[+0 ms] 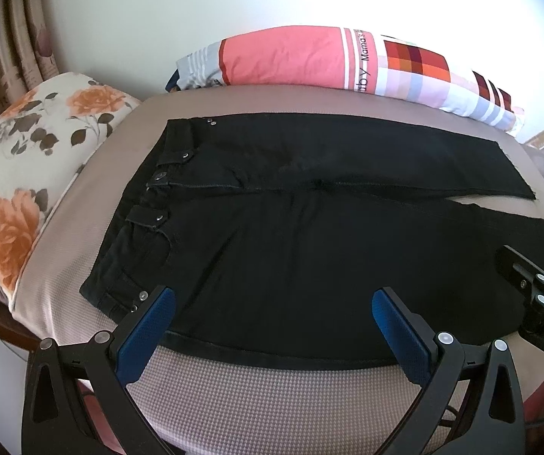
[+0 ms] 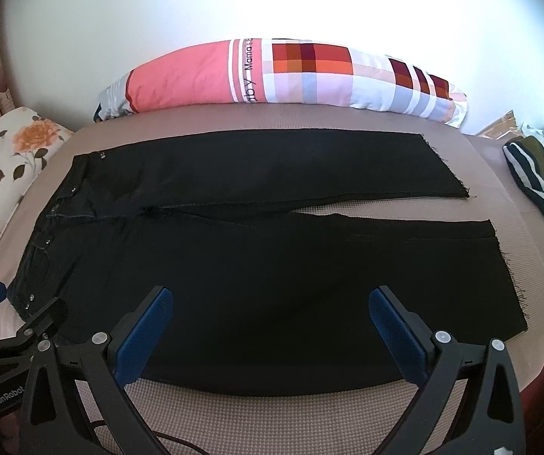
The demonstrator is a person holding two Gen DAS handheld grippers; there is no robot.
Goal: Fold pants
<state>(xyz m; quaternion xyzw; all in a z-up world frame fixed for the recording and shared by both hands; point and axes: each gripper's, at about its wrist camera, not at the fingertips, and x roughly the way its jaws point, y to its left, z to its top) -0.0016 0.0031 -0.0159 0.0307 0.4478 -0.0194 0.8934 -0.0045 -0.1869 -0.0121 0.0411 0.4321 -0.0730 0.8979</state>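
Observation:
Black pants (image 1: pixel 310 235) lie flat and spread out on a beige bed, waistband to the left, two legs running right with frayed hems. They also show in the right wrist view (image 2: pixel 264 265). My left gripper (image 1: pixel 274 303) is open and empty, hovering over the near edge of the pants by the waist. My right gripper (image 2: pixel 272 303) is open and empty over the near leg. The right gripper shows at the right edge of the left wrist view (image 1: pixel 537 288); the left gripper shows at the lower left of the right wrist view (image 2: pixel 25 326).
A pink checked pillow (image 1: pixel 348 60) lies along the far edge against the white wall. A floral pillow (image 1: pixel 25 174) lies at the left. A striped dark garment (image 2: pixel 537 185) sits at the right edge of the bed (image 2: pixel 272 409).

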